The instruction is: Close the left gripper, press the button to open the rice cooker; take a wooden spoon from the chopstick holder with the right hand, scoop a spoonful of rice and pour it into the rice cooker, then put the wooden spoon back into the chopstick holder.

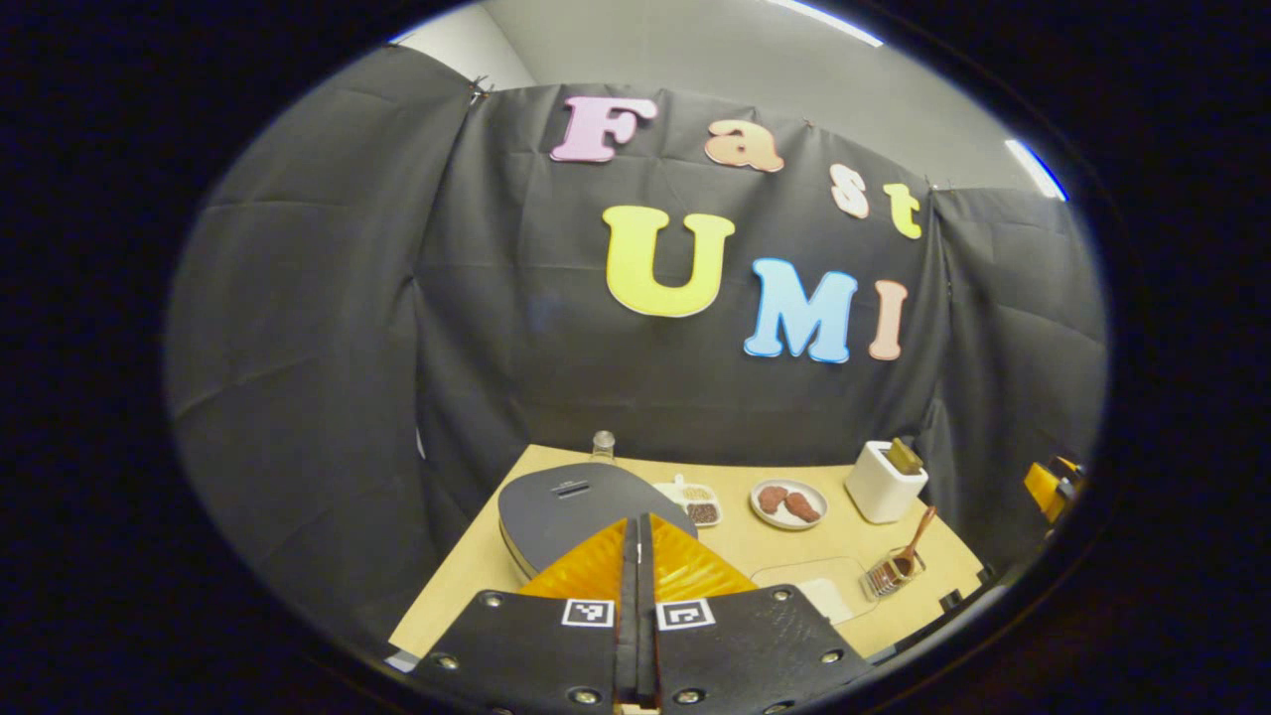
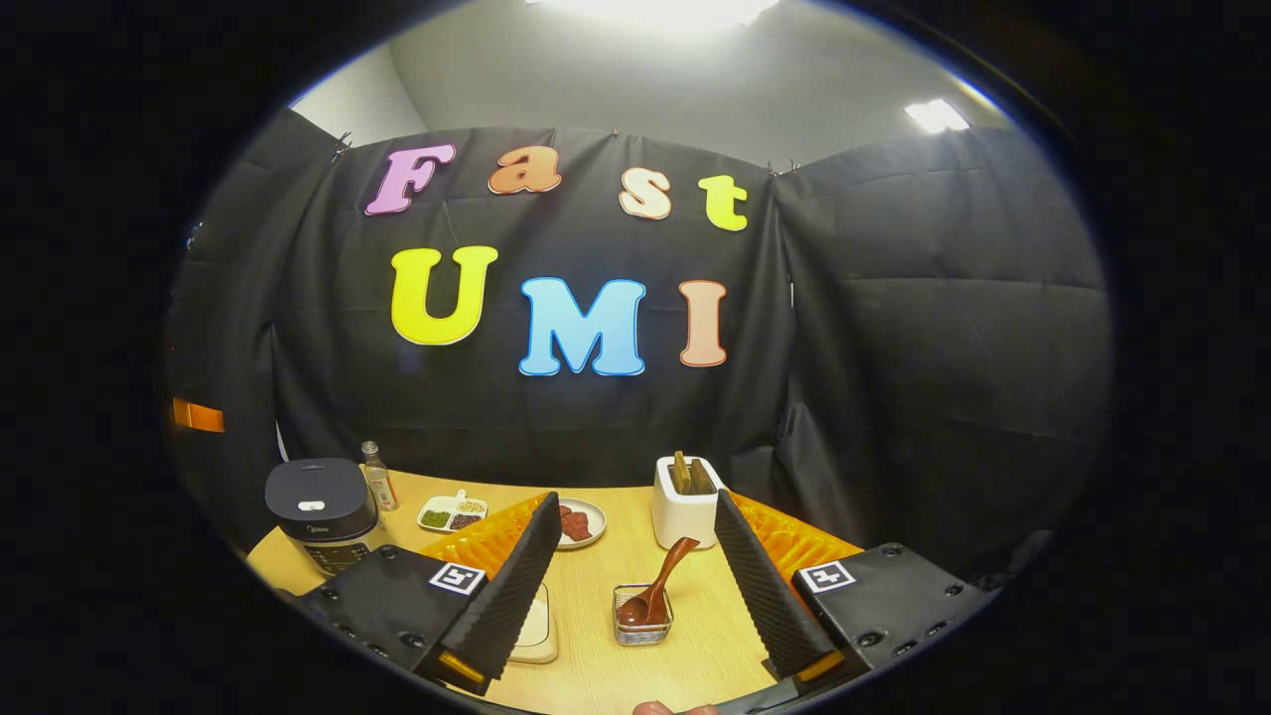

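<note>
While your left gripper (image 1: 636,556) has its two fingers pressed flat together with nothing between them, it's hanging just above and in front of the dark grey rice cooker with the rounded lid (image 1: 576,506), which sits shut at the left end of the light wooden table (image 1: 735,546). Your right gripper (image 2: 635,586) is the opposite story: fingers spread wide apart, empty, and lined up so the small wire-mesh chopstick holder (image 2: 642,618) sits right between them in the right gripper view, though farther off on the table and not touched. That reddish-brown wooden spoon (image 2: 657,591) is standing in the holder, bowl down, handle leaning up and to the right. Just behind it you've got the white toaster with two slices of bread poking out (image 2: 685,506), and to the left of that a small white plate with red-brown pieces of meat (image 2: 578,523). Further left there's a white divided dish of green, dark and pale grains (image 2: 452,514), with a little clear bottle (image 2: 377,479) beside the cooker. A pale flat rectangular board (image 2: 536,631) lies just left of the holder, partly hidden by your right gripper's left finger.
</note>
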`<state>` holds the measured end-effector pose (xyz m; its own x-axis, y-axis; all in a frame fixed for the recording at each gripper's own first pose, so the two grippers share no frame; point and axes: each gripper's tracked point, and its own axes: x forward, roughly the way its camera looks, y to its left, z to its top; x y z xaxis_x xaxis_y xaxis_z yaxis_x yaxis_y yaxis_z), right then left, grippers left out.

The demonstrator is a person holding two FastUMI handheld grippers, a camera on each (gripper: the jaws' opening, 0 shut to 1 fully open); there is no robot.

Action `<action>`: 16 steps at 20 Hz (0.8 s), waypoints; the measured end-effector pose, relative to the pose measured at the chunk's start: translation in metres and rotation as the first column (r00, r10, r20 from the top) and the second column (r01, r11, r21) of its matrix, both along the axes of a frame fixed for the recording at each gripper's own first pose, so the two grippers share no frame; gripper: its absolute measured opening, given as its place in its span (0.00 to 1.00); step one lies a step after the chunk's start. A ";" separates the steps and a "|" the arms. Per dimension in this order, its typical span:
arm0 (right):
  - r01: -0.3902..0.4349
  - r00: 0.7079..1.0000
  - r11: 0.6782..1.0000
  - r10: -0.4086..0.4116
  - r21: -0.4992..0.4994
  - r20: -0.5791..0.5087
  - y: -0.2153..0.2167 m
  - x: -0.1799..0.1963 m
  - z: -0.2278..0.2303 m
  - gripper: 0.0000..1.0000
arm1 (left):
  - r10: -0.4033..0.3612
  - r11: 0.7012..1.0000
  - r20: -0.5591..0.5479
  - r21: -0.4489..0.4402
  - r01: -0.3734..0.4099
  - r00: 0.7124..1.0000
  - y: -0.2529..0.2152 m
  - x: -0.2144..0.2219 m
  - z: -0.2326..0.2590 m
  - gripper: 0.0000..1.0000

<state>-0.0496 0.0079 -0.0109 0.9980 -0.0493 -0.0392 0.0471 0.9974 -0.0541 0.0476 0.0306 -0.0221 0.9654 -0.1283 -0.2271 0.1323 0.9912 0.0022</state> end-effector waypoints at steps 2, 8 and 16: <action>0.013 1.000 1.000 -0.013 0.003 0.003 -0.003 -0.003 0.002 0.98 | -0.038 0.999 -0.026 -0.014 0.038 0.999 0.003 0.015 0.003 0.00; 0.049 0.999 0.999 -0.049 -0.011 0.012 -0.017 -0.014 0.005 0.98 | -0.108 0.987 -0.188 -0.138 0.083 0.976 0.003 0.063 -0.019 0.01; 0.117 0.993 0.993 -0.117 0.001 -0.029 -0.042 -0.029 -0.006 0.98 | -0.166 0.981 -0.367 -0.158 0.114 0.915 -0.014 0.112 -0.095 0.01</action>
<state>-0.0791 -0.0339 -0.0170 0.9838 -0.1654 -0.0686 0.1619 0.9853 -0.0542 0.1592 0.0164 -0.1167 0.7812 -0.3092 -0.5423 0.2353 0.9505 -0.2030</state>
